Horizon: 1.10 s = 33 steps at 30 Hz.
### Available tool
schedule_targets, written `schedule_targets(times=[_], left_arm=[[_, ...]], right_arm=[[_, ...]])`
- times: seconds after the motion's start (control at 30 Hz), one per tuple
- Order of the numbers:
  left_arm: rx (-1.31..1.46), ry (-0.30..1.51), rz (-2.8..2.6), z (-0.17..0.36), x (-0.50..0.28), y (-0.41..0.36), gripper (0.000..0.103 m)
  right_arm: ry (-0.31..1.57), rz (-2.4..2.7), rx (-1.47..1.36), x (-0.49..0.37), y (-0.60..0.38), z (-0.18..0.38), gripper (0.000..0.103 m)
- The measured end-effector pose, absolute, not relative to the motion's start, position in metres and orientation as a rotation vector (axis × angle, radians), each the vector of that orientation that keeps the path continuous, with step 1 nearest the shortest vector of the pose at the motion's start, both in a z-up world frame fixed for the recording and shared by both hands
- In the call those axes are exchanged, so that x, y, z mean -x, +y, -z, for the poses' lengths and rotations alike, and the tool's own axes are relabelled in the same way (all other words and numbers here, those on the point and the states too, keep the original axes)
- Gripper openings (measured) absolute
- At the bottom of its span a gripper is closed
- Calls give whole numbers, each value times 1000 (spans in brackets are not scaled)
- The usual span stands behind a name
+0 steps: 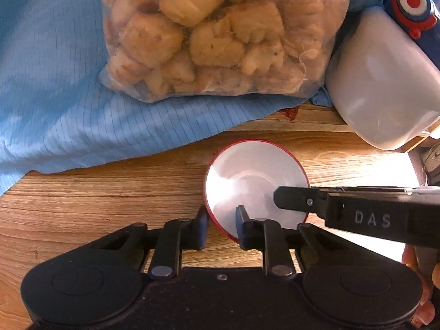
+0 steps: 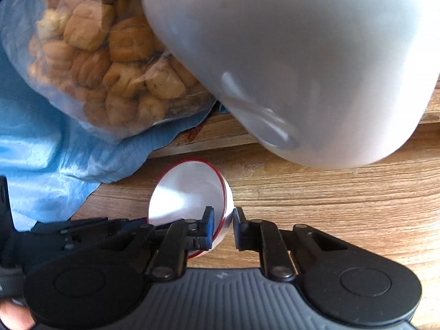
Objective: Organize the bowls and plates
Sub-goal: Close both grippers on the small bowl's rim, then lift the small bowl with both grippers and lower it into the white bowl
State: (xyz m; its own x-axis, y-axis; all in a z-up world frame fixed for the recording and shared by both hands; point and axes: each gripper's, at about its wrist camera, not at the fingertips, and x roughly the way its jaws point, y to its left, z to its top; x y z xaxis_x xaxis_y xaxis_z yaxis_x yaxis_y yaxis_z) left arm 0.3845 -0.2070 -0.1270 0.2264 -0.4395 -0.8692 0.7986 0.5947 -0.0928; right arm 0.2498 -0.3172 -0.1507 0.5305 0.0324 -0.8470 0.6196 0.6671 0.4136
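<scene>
A small white bowl with a red rim (image 1: pixel 255 176) sits on the wooden table (image 1: pixel 110 192), near the middle of both views. My left gripper (image 1: pixel 221 221) is shut on its near rim, one pad outside and one inside. From the right, a finger of my right gripper (image 1: pixel 297 200) reaches over the bowl's far side. In the right wrist view, the bowl (image 2: pixel 187 192) looks tipped toward the left. My right gripper (image 2: pixel 223 221) is shut on its right rim, with the wall between the pads. The left gripper's dark linkage (image 2: pixel 82 231) shows at the left.
Behind the bowl, a clear bag of baked pieces (image 1: pixel 220 33) lies on a blue cloth (image 1: pixel 55 96). A large white vessel (image 1: pixel 385 82) stands close at the back right, with a blue object bearing a red and white roundel (image 1: pixel 412 2) behind it. A hand (image 1: pixel 423 297) holds the right gripper.
</scene>
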Motion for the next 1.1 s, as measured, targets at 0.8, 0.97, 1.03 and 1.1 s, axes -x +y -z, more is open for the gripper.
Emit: schedule_targets(times=[0.8, 0.97, 1.03, 1.1], left_arm=[[-406, 943, 981, 86, -276, -170, 18], [-398, 928, 983, 84, -262, -166, 18], [-394, 924, 982, 81, -255, -161, 18], [-391, 922, 980, 81, -249, -159, 18]], right_arm=[[883, 295, -610, -156, -275, 77, 16], [877, 287, -592, -136, -273, 67, 16], [877, 282, -589, -131, -271, 65, 16], [873, 275, -596, -124, -270, 62, 16]])
